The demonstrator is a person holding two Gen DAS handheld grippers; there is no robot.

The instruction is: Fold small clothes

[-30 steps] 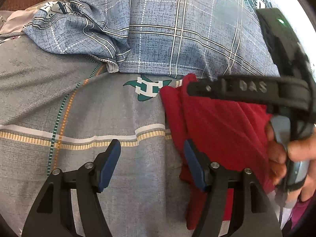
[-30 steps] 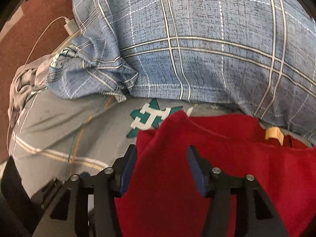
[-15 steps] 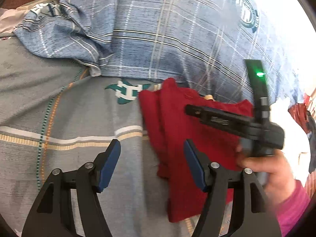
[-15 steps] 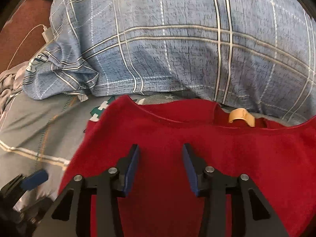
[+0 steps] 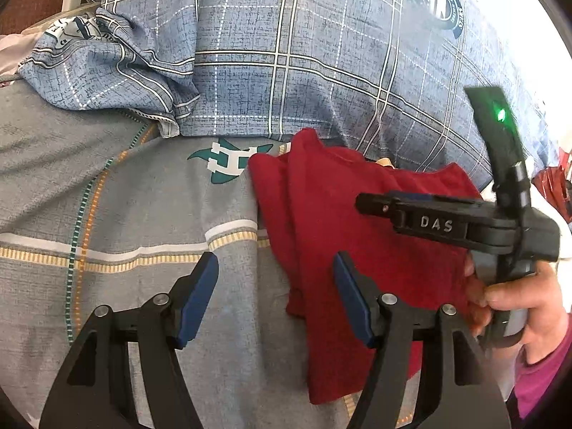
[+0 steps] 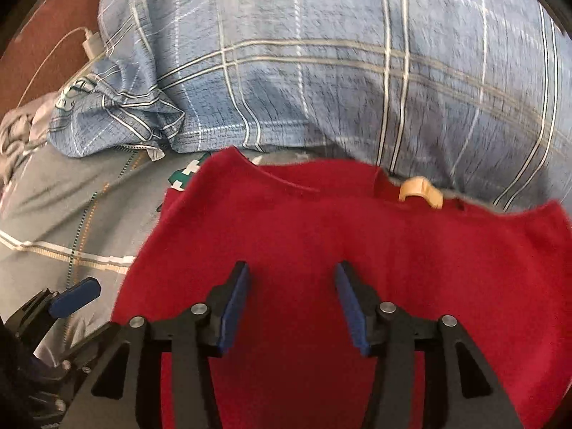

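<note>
Red garment (image 6: 357, 243): one. Blue plaid pillow (image 5: 321, 71): one. Grey patterned bedsheet (image 5: 125, 214): one. White charger (image 6: 92, 43): one. Tan clip (image 6: 420, 191): one. Grippers: two, left gripper (image 5: 273, 296), right gripper (image 6: 291, 304).

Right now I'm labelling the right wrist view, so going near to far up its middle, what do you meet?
right gripper, its jaws opening over the cloth with nothing pinched → red garment → tan neck loop → blue plaid pillow.
</note>
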